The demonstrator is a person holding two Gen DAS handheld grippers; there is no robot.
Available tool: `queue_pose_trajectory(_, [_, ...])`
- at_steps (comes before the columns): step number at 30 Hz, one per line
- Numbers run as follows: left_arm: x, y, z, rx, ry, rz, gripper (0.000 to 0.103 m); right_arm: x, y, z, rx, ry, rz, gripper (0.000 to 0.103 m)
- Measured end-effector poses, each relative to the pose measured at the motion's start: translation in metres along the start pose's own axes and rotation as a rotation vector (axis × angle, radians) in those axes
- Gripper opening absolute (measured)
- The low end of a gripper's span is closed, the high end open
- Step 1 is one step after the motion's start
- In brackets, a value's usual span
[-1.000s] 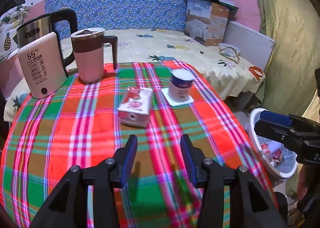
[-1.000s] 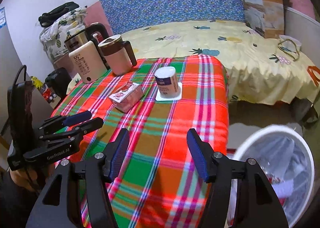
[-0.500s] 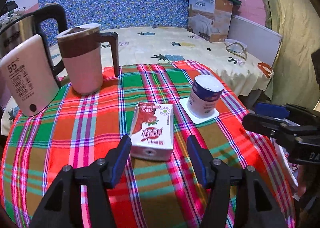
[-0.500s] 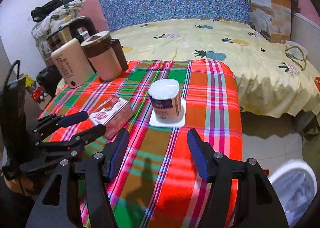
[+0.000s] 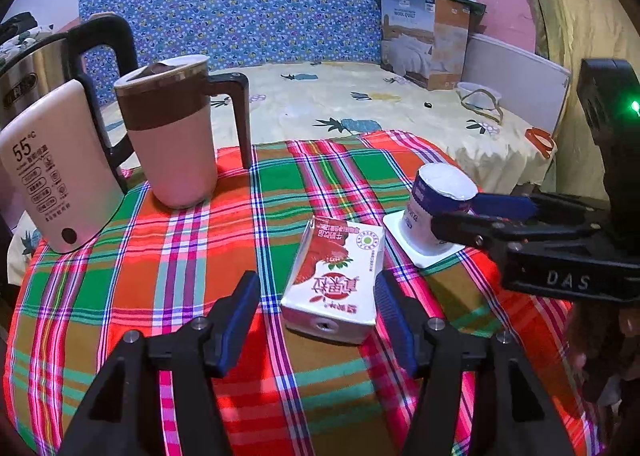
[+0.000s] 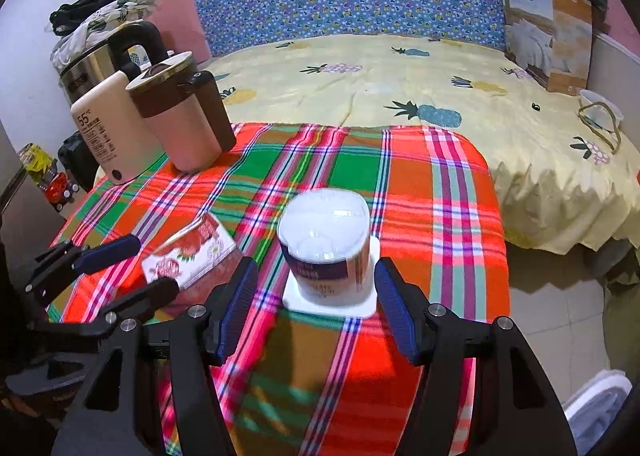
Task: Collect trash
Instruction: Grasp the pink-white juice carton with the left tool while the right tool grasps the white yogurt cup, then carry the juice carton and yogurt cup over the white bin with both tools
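Note:
A strawberry milk carton lies flat on the plaid tablecloth. My left gripper is open, its fingers on either side of the carton's near end, not touching. A yogurt cup stands upside down on its white lid. My right gripper is open with the cup between its fingers, apart from them. The carton also shows in the right wrist view, the cup in the left wrist view. The right gripper shows in the left wrist view.
A pink mug with brown handle and an electric kettle stand at the table's far left. A bed lies behind the table. A white trash bin sits on the floor at the lower right.
Both grippers have moved forward. The left one now straddles the carton's near end and the right one straddles the yogurt cup. Both stay open.

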State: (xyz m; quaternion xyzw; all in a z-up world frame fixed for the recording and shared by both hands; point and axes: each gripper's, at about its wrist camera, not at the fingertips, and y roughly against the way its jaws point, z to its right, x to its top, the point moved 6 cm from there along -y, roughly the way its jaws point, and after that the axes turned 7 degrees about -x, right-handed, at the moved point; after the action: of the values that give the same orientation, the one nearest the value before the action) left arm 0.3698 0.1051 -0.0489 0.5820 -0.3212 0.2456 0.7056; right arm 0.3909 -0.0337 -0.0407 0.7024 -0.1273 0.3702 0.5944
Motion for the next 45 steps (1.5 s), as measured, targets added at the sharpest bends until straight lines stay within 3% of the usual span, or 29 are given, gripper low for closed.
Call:
queue_pose_trajectory(9, [0.001,-0.005,0.003,-0.043,-0.03,0.003,0.068,0.012,-0.011,0.0,-0.022,0.009,0.0,0.062])
queue_pose_trajectory(11, [0.001,-0.01,0.004,-0.043,-0.033,-0.008,0.068,0.012,-0.01,0.001,-0.017,0.004,0.004,0.051])
queue_pose_trajectory(17, [0.001,-0.025,0.008,-0.043,-0.022,-0.047,0.068,0.008,-0.006,0.001,0.002,0.004,0.001,0.051])
queue_pose_trajectory(20, [-0.002,-0.032,0.008,-0.031,0.005,-0.08,0.059,0.003,0.0,0.002,0.018,-0.004,0.002,0.051])
queue_pose_trajectory(24, [-0.006,-0.029,0.008,-0.018,0.032,-0.08,0.058,-0.003,0.01,0.005,0.031,-0.014,0.006,0.051])
queue_pose_trajectory(45, [-0.039,0.067,0.067,-0.001,0.1,0.021,0.058,-0.058,0.105,0.012,0.028,-0.065,0.084,0.051])
